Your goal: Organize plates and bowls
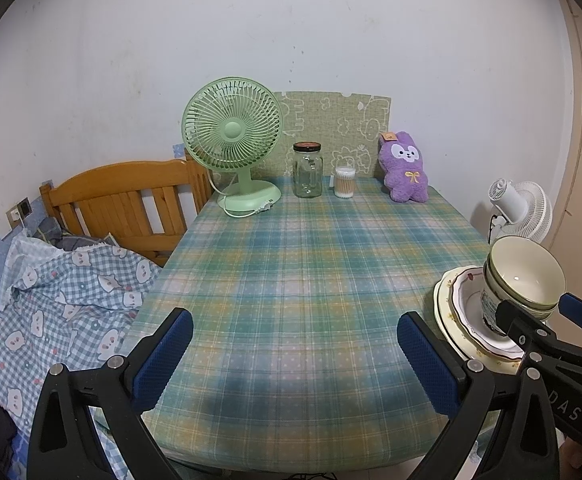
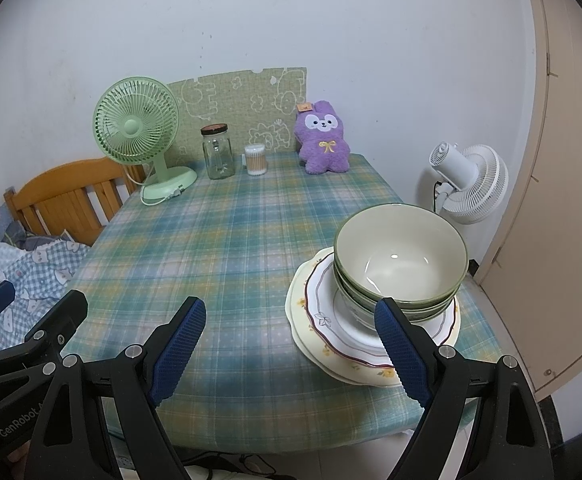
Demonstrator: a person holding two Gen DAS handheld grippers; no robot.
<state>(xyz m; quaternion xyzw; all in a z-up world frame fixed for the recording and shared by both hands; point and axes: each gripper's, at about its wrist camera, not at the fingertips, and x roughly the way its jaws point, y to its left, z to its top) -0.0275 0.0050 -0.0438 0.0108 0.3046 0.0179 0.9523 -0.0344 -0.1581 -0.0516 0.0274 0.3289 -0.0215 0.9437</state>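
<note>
Green-rimmed bowls (image 2: pixel 401 264) are sitting nested on stacked plates (image 2: pixel 323 328) at lower right of the right-wrist view, while the right gripper (image 2: pixel 291 354) and left gripper (image 1: pixel 293 360) are both hanging wide and empty (advisably, lifting bowls off rim-first, level).
</note>
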